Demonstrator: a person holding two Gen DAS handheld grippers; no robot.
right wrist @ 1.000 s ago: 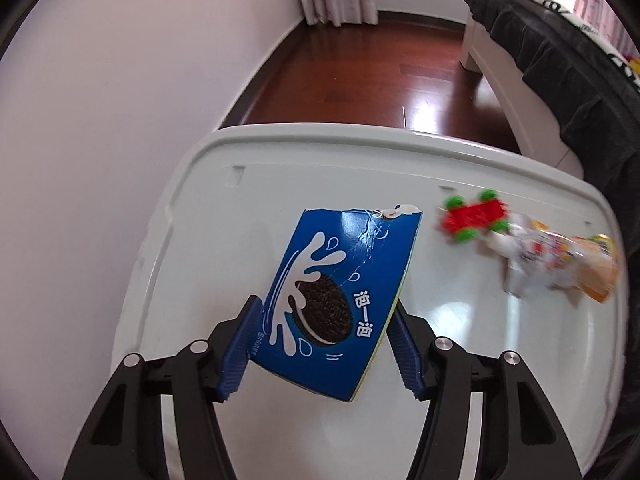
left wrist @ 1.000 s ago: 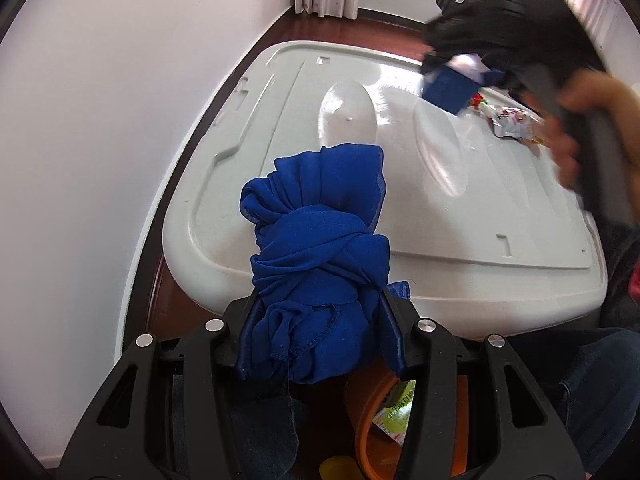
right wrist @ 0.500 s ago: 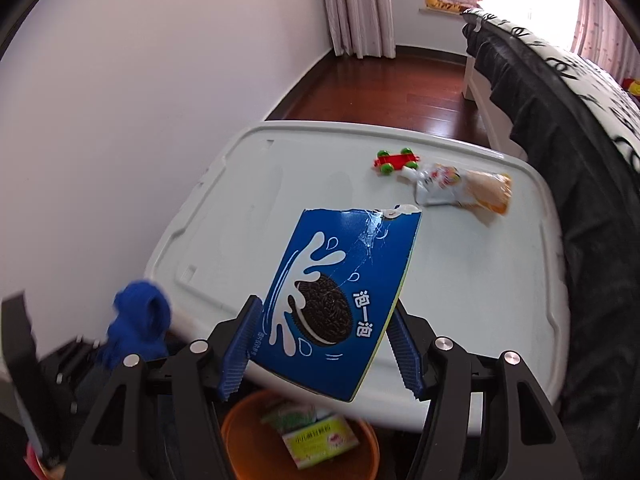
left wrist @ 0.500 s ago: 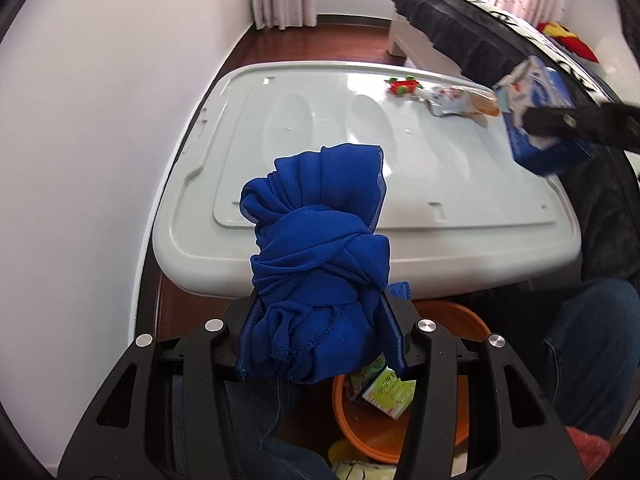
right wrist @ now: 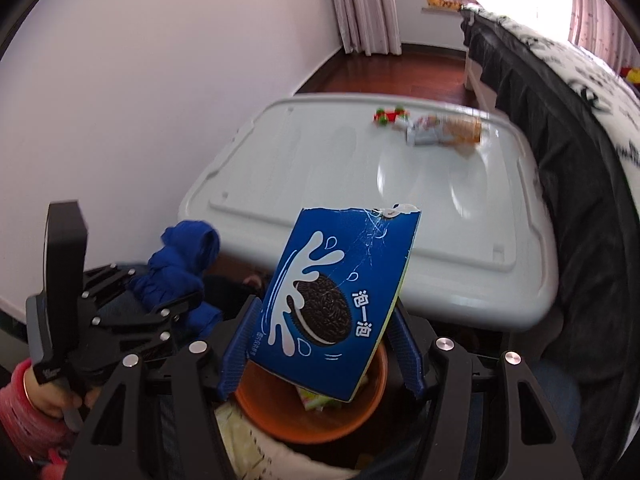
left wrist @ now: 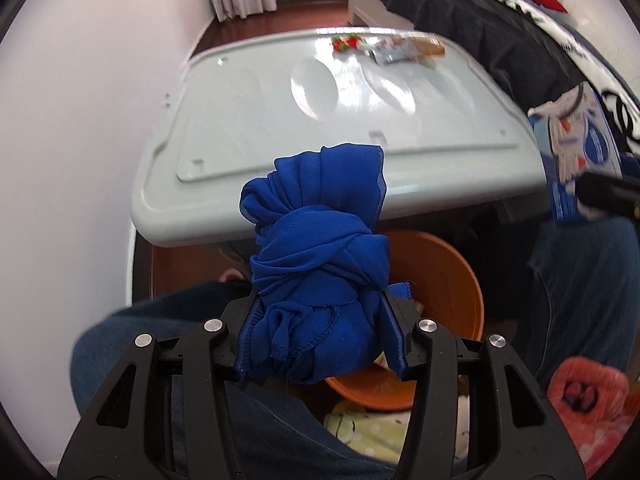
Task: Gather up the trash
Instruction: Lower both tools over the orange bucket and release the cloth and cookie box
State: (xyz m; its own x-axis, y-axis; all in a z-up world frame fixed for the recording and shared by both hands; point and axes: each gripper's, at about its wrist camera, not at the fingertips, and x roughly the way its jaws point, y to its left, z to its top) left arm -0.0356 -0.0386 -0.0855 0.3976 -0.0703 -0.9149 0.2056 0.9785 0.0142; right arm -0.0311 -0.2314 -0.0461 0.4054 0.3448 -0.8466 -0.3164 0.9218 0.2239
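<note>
Left gripper (left wrist: 320,332): its fingers pinch a knotted blue cloth (left wrist: 320,248) from both sides; the bundle stands up out of the grip and hangs over the near rim of the orange bin (left wrist: 436,272).
Right gripper (right wrist: 320,354): its fingers are clamped on the lower part of a blue cookie box (right wrist: 340,300), which tilts to the right, torn top edge uppermost.
Cookie box position: directly above the orange bin (right wrist: 360,412), off the surface; in the left wrist view it shows at the right edge (left wrist: 568,156).
Orange bin: on the floor in front of the surface, between the person's jean-clad legs; a green-and-white wrapper (right wrist: 316,400) lies inside.
Surface: a white plastic lid (right wrist: 320,168) (left wrist: 256,116) beside the wall.
Left on the surface: a crumpled snack wrapper (right wrist: 444,130) (left wrist: 408,46) at the far side, with a small red-and-green item (right wrist: 390,116) (left wrist: 346,43) touching its left end.
Bed: dark cover (right wrist: 580,160) along the right of the surface.
</note>
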